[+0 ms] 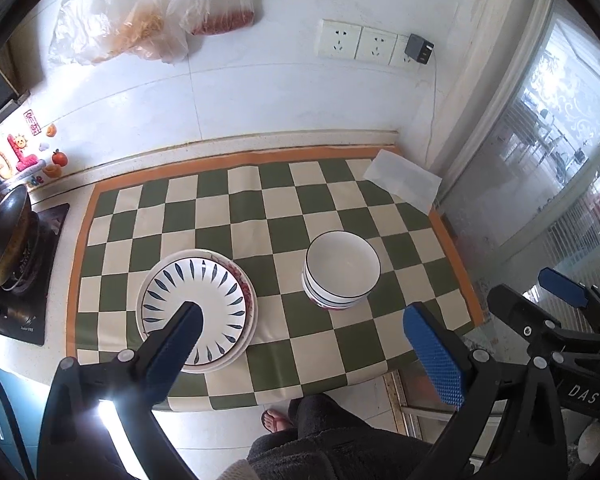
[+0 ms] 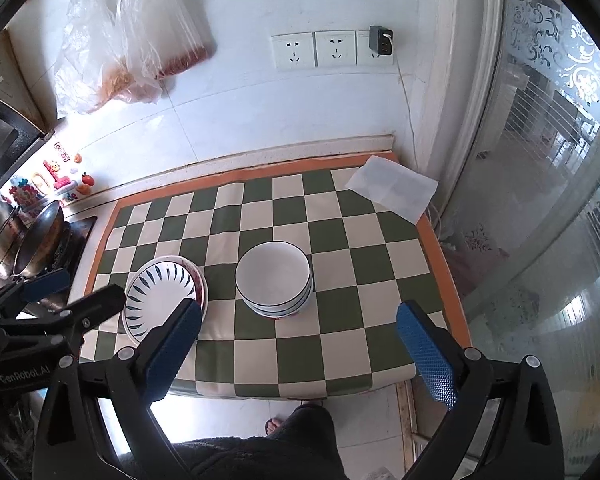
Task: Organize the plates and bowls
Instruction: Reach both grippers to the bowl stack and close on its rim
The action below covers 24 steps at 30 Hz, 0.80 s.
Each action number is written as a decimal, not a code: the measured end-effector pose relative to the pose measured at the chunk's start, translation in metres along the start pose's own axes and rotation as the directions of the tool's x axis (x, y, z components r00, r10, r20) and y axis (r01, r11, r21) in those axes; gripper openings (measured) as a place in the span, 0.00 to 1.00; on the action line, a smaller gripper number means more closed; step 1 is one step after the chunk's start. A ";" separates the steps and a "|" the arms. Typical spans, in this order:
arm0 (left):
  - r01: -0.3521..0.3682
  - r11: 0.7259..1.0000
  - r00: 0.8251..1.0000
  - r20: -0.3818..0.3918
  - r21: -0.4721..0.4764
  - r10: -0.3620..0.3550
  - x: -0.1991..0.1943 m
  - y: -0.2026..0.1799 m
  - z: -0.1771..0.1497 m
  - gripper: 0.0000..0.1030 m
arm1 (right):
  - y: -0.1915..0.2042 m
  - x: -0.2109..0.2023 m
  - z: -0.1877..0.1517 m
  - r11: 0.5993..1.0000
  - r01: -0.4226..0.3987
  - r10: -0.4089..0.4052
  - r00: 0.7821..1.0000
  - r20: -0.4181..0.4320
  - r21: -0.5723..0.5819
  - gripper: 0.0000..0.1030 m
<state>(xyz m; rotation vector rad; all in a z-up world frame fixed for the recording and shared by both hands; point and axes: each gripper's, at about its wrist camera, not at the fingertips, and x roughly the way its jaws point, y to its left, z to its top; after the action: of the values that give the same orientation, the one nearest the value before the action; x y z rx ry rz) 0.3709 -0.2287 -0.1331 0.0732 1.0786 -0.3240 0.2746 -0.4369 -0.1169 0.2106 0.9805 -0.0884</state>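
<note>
A stack of plates [image 1: 204,292], the top one white with dark blue leaf marks, lies on the checked mat [image 1: 260,208]; it also shows in the right wrist view [image 2: 160,292]. A stack of white bowls [image 1: 342,270] with dark rims stands to its right, also in the right wrist view [image 2: 274,280]. My left gripper [image 1: 304,336] is open and empty, held above the mat's front part, with its left finger over the plates. My right gripper [image 2: 298,336] is open and empty, above the front edge, nearer than the bowls. It also shows at the right of the left wrist view [image 1: 528,292].
A wok [image 1: 8,236] sits on a stove at the left. A white paper sheet [image 1: 404,180] lies at the mat's back right corner. Plastic bags [image 1: 140,12] hang on the tiled wall beside sockets [image 1: 360,42]. A glass door [image 2: 540,200] is at the right.
</note>
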 end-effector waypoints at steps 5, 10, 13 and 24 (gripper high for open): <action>0.000 1.000 0.999 -0.040 0.000 0.000 0.020 0.000 0.006 1.00 | -0.006 0.020 0.005 1.000 0.002 -0.001 0.999 -0.039 0.018 0.97; 0.018 0.999 0.993 -0.116 -0.035 -0.022 0.060 0.005 0.017 1.00 | -0.019 0.062 0.010 0.999 0.000 0.006 0.994 -0.112 0.054 0.97; 0.032 0.998 0.988 -0.148 -0.053 -0.039 0.087 0.010 0.024 1.00 | -0.030 0.096 0.013 0.996 -0.028 0.042 0.986 -0.160 0.090 0.98; 0.168 0.944 0.878 -0.392 -0.283 -0.274 0.229 0.030 0.045 0.98 | -0.058 0.254 0.003 0.921 -0.212 0.329 0.874 -0.357 0.328 0.97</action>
<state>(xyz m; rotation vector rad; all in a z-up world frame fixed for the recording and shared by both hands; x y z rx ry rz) 0.5170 -0.2611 -0.3145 -0.2109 1.5632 -0.3924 0.4084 -0.4890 -0.3343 0.6483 1.3440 0.0835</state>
